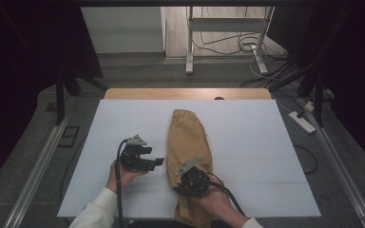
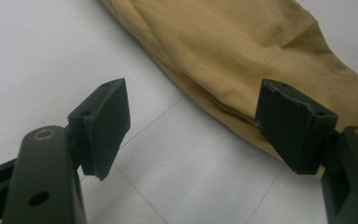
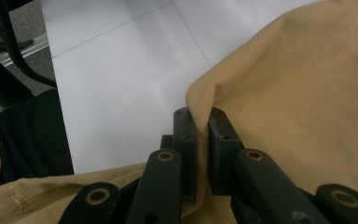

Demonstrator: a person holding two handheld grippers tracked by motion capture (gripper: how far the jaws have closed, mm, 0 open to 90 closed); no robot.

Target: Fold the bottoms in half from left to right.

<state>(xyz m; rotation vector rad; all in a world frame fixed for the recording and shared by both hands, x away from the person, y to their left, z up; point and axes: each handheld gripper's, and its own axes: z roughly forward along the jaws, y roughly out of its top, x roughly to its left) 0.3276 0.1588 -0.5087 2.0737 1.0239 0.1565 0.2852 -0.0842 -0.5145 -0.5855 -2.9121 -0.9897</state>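
The tan trousers (image 1: 188,156) lie lengthwise in the middle of the white table (image 1: 266,142). The right tool (image 3: 203,135) pinches a fold of their cloth; the left tool (image 2: 193,126) waits spread beside them. The thin pinch may slip if pulled quickly.

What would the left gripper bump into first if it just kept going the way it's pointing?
Most likely the tan cloth garment. The left gripper has its jaws open and aims at the garment's near edge, with bare white table cover between. Depth is hard to judge, so it might scrape the cover first.
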